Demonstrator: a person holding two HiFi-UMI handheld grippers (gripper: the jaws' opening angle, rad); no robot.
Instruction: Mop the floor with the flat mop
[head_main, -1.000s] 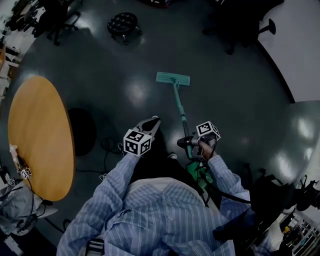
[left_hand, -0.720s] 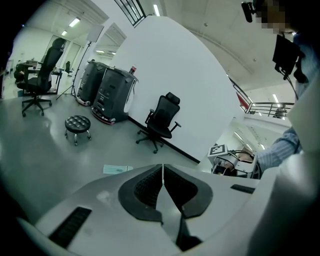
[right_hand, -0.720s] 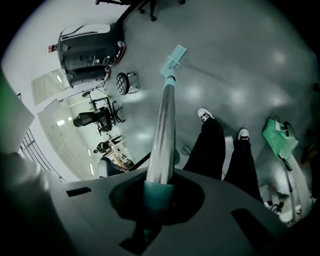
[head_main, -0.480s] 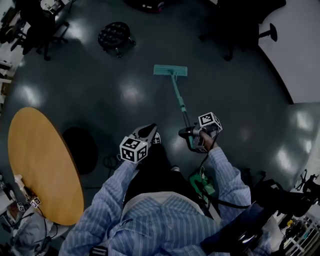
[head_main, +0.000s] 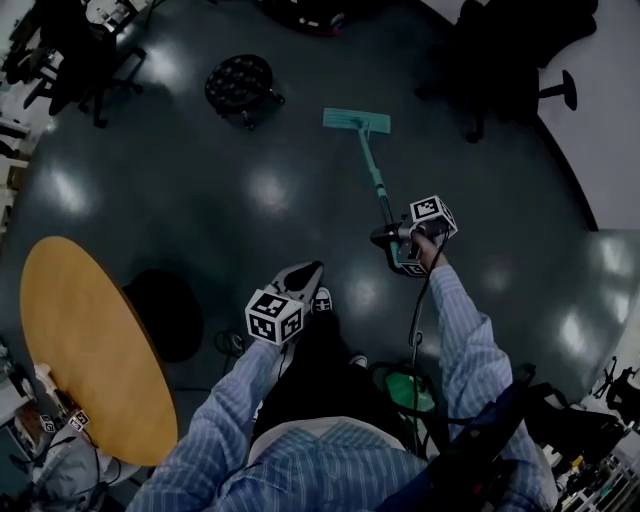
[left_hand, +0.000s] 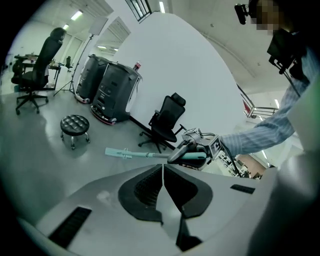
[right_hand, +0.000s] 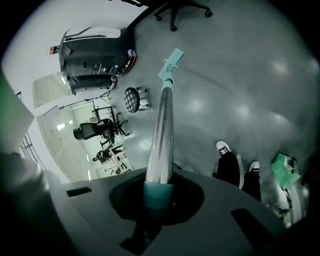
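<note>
A flat mop with a teal head (head_main: 356, 122) lies flat on the dark grey floor (head_main: 180, 190), its pole (head_main: 372, 170) running back to my right gripper (head_main: 392, 236), which is shut on the handle. In the right gripper view the silver pole (right_hand: 163, 130) and teal grip (right_hand: 158, 196) rise from between the jaws toward the mop head (right_hand: 171, 63). My left gripper (head_main: 302, 277) hangs shut and empty over the floor, left of the pole. The left gripper view shows its jaws (left_hand: 163, 184) pressed together, with the mop head (left_hand: 120, 153) beyond.
A round wooden table (head_main: 90, 345) stands at the left. A black stool (head_main: 240, 85) sits left of the mop head, office chairs (head_main: 500, 60) behind. A green object (head_main: 405, 390) and a cable (head_main: 415, 310) lie by the person's feet (right_hand: 239, 164).
The mop head has slid forward and to the right across the floor. My right gripper has pushed out with it, the arm stretching. The left gripper stays shut and empty.
</note>
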